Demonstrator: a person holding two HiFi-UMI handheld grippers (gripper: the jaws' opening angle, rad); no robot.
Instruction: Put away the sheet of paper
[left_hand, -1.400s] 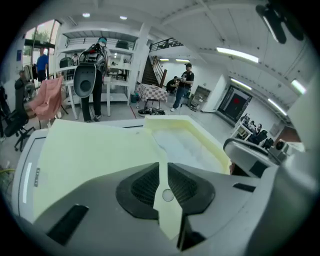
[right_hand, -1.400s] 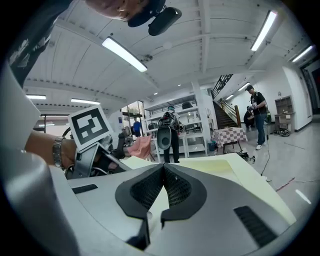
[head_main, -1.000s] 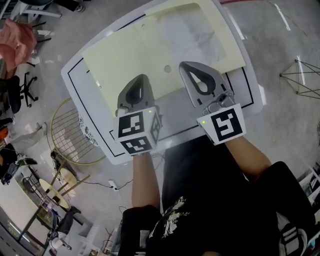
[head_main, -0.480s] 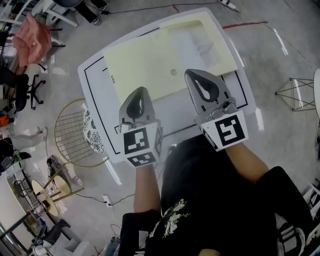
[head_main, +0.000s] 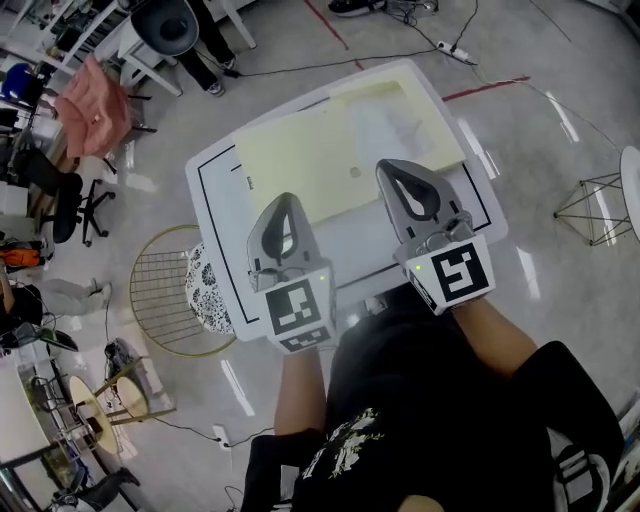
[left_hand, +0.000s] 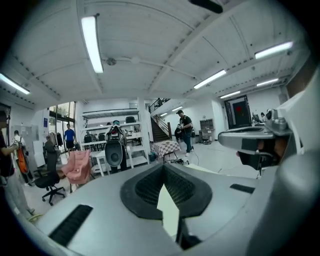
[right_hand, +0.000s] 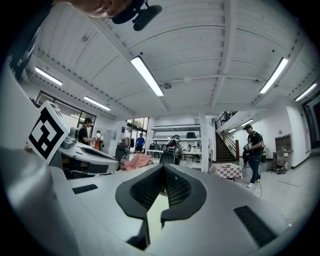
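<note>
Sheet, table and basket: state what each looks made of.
Sheet: likely paper or thin card; pale yellow, matte, lying flat.
Table: probably laminate or plastic; smooth white top with a thin black border line.
Basket: metal wire with a gold-coloured finish; thin bars in an open grid.

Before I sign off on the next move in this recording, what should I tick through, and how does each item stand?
1. The sheet of paper lies flat on the white table: ok.
2. The left gripper is ready to take the sheet: not ok, its jaws are together with nothing between them.
3. The right gripper is ready to take the sheet: not ok, its jaws are together and empty.
4. The sheet is in a grip: not ok, both grippers are held above it and neither holds it.
5. A place to put the sheet away is in view: cannot tell, none stands out.
</note>
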